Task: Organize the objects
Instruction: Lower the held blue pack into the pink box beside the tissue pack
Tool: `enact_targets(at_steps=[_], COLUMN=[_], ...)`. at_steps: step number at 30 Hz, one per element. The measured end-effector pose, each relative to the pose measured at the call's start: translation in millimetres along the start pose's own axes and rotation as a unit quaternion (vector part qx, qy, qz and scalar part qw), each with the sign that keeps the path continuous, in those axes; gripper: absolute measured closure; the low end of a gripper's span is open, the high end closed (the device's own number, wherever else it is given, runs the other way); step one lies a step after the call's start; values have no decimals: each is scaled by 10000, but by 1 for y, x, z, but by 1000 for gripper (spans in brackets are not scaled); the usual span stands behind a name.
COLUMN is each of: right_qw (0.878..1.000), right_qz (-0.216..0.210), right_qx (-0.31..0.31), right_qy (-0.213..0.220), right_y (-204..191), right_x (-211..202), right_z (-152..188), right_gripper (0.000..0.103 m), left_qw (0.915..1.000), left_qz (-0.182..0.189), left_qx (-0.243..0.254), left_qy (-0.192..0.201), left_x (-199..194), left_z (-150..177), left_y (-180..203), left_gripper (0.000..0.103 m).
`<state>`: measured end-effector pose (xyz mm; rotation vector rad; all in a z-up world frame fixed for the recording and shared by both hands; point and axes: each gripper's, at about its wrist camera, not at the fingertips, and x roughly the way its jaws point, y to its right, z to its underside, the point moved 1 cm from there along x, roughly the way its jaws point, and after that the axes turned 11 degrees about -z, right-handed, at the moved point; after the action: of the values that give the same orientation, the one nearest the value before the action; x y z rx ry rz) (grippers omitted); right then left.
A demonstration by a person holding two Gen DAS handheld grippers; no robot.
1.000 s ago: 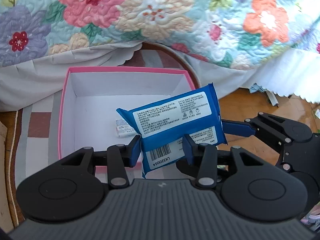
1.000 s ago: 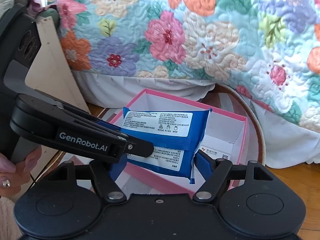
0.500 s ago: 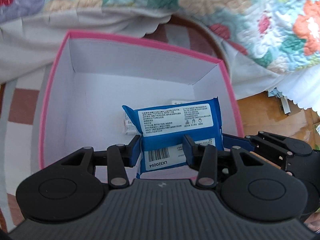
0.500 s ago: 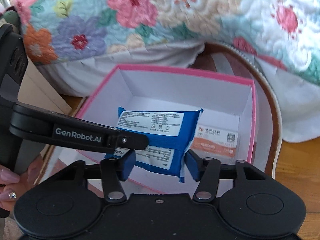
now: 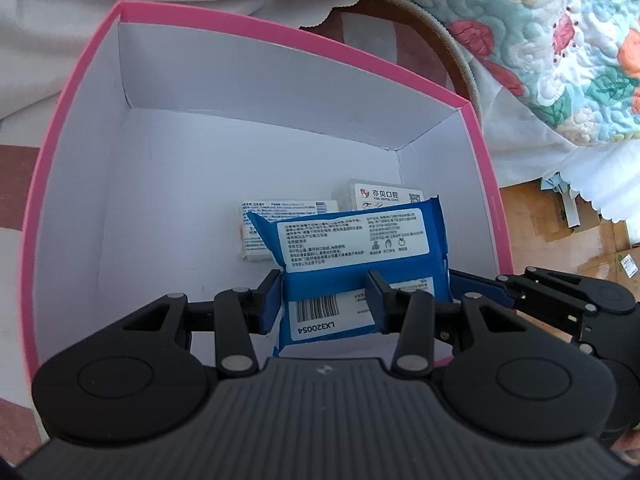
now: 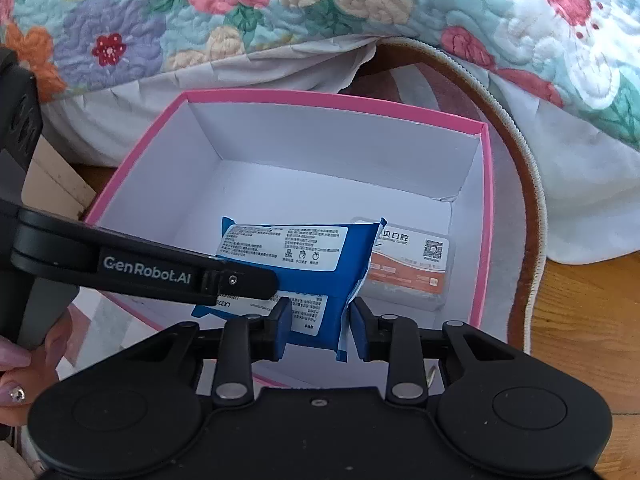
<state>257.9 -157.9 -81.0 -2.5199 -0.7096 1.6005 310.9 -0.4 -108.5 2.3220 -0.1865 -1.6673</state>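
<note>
Blue soft plastic wipes packet (image 5: 356,256), likely light and squashy, hangs low inside the pink-rimmed white cardboard box (image 5: 72,128), pinched at its near end by both the left gripper (image 5: 326,300) and right gripper (image 6: 318,326).

The left gripper (image 5: 326,300) is closed on the blue wipes pack (image 5: 352,252), holding it inside the pink box (image 5: 72,112). Two small white packets (image 5: 280,216) lie on the box floor behind the pack.
</note>
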Motion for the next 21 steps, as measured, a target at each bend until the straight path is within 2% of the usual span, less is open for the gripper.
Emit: enact_targets(at_steps=[7,21], right_qw=[9991,9977], right_qz=[277,487], right_qx=[-144,-217], right_qy=[-287,-414], right_y=[-5,1], right_x=[9,17], right_z=[0,1], right_gripper=[69,72], left_qw=[9999,9999], left_qz=[-22,41], left_qx=[-36,-119], left_qy=[-118,-81], left_x=[17,27], left_z=[4,7], left_y=[0,1], left_gripper=[61,67])
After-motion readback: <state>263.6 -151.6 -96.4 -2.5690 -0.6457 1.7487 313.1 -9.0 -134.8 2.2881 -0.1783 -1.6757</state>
